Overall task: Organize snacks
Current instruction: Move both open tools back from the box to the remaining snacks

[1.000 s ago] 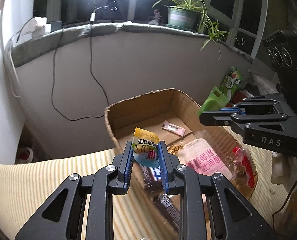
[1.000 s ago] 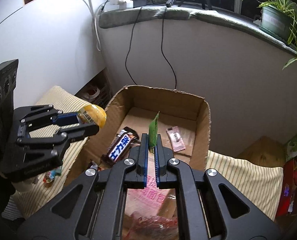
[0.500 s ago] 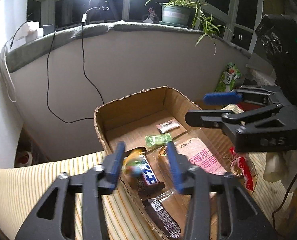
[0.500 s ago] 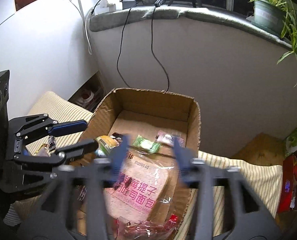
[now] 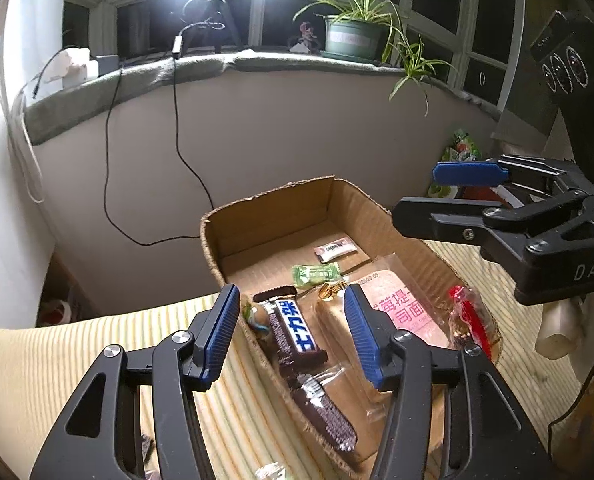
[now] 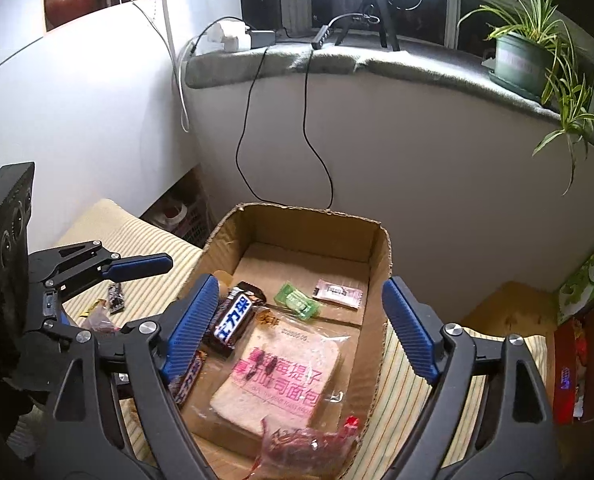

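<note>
An open cardboard box (image 5: 277, 216) (image 6: 381, 264) sits on a striped mat. Inside lie a bagged bread slice (image 6: 281, 380) (image 5: 401, 312), two dark chocolate bars (image 5: 297, 332) (image 6: 233, 316), a green candy (image 5: 317, 274) (image 6: 297, 300), a pink-white sachet (image 5: 335, 248) (image 6: 339, 290), a red-wrapped snack (image 5: 467, 316) (image 6: 301, 444) and a small yellow packet (image 5: 257, 316) at the left wall. My left gripper (image 5: 291, 336) is open and empty above the box's near left corner. My right gripper (image 6: 297, 324) is open and empty above the box.
Loose snack wrappers (image 6: 109, 304) lie on the mat left of the box. Green and red snack packages (image 6: 589, 280) stand at the right. Cables (image 5: 177, 140) hang down the wall behind the box. A potted plant (image 5: 353, 36) stands on the window ledge.
Both grippers opened. The left let go of the yellow packet and the right let go of the green candy; both now lie in the box.
</note>
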Demonstrator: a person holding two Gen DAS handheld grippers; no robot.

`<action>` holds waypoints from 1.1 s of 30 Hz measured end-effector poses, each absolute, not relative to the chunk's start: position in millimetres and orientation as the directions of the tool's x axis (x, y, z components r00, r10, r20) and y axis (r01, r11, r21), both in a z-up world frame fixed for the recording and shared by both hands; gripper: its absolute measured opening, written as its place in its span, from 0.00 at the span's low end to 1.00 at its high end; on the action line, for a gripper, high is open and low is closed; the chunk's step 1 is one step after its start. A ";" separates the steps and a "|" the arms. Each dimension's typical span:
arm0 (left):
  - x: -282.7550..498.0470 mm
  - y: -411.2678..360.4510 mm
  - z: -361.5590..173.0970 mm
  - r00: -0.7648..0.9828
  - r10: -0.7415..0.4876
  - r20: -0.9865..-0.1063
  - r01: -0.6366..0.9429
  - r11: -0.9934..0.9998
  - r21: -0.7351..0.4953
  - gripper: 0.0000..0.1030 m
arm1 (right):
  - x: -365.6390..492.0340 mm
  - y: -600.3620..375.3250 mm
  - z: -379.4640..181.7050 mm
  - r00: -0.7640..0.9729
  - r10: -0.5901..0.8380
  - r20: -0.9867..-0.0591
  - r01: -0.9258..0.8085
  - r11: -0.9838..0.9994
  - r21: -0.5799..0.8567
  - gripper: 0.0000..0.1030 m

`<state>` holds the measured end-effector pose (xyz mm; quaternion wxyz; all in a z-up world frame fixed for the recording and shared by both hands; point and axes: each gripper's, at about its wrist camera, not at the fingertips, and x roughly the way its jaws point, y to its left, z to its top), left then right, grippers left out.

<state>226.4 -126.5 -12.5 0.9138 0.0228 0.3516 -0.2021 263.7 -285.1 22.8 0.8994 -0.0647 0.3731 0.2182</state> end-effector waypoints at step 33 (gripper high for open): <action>157.6 32.5 -30.2 0.706 -0.209 -0.676 0.106 0.976 -0.191 0.53 | 127.4 -175.3 -16.9 0.439 0.548 -0.712 -0.662 0.733 0.157 0.84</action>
